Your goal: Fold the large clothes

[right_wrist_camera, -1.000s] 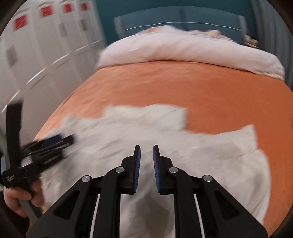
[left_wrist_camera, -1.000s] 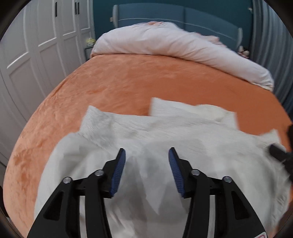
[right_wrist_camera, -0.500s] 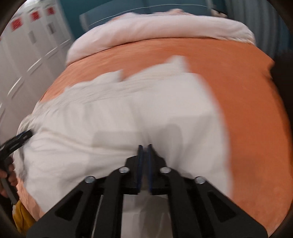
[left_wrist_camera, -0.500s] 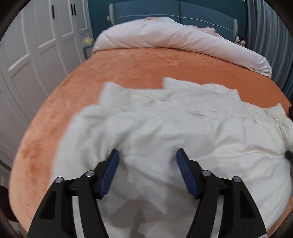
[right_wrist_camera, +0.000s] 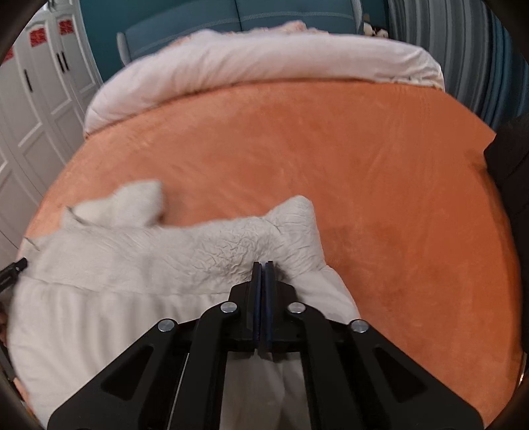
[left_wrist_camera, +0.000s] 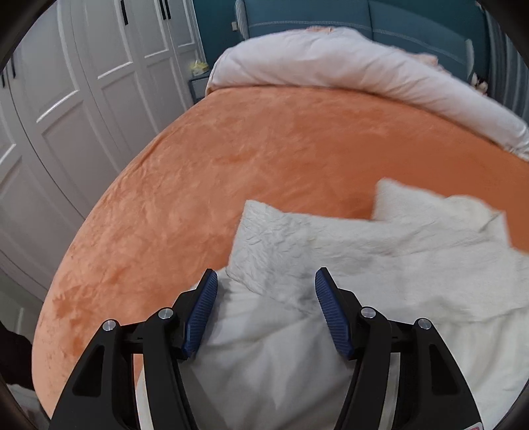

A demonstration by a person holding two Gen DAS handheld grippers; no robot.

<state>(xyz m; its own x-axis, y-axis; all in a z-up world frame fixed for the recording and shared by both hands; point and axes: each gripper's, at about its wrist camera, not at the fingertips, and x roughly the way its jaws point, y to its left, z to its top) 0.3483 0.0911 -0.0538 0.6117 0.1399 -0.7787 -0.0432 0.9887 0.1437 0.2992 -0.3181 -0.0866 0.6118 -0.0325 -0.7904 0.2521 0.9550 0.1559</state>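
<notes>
A large white garment (left_wrist_camera: 380, 264) lies crumpled on the near part of the orange bed cover (left_wrist_camera: 264, 149); its crinkled ribbed band faces away from me. My left gripper (left_wrist_camera: 266, 281) hangs open just above the garment's left corner, cloth lying under the gap and the pads not pressing it. In the right wrist view the garment (right_wrist_camera: 148, 264) spreads to the left, and my right gripper (right_wrist_camera: 263, 264) is shut with its tips in the crinkled band near the right corner, where the folds pucker toward them. The left gripper's tip (right_wrist_camera: 13, 268) shows at that view's left edge.
A pale rolled duvet (left_wrist_camera: 330, 59) lies across the head of the bed under a blue headboard (left_wrist_camera: 363, 20). White wardrobe doors (left_wrist_camera: 82, 99) stand along the left. Bare orange cover (right_wrist_camera: 396, 198) stretches beyond and right of the garment. A dark shape (right_wrist_camera: 509, 158) intrudes at the right edge.
The right jaws closed and now sit at the garment's ribbed band. The left jaws widened and moved to the garment's left corner. The garment looks more bunched toward me.
</notes>
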